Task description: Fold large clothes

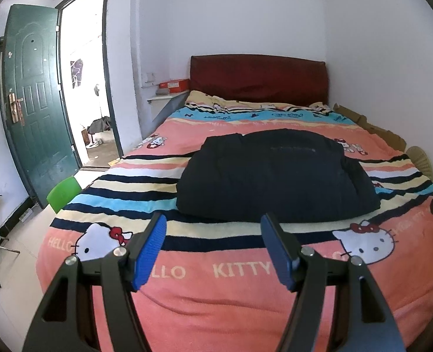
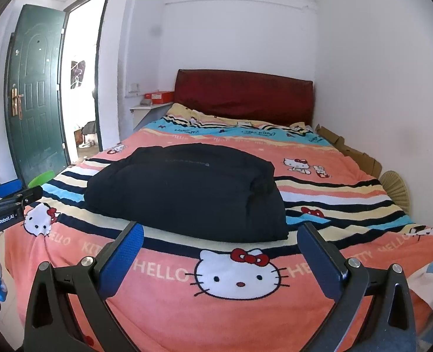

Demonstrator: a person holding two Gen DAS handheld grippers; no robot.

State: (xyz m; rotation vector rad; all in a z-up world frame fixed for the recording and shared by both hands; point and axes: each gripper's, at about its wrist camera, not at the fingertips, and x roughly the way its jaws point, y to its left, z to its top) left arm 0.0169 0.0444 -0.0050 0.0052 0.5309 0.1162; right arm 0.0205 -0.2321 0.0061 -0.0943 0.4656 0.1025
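1. Left gripper (image 1: 213, 246): jaws spread wide, holding nothing, above the bed's near end.
2. Right gripper (image 2: 221, 256): likewise wide apart and empty.
3. Dark garment (image 1: 275, 176): compact bundle just ahead of both grippers on the blanket (image 1: 231, 293).
4. Judgement: folding looks complete; if tidying, press edges evenly, avoid snagging the blanket.

Left gripper (image 1: 213, 226) and right gripper (image 2: 221, 233) — fingers spread wide, empty, level, side by side.
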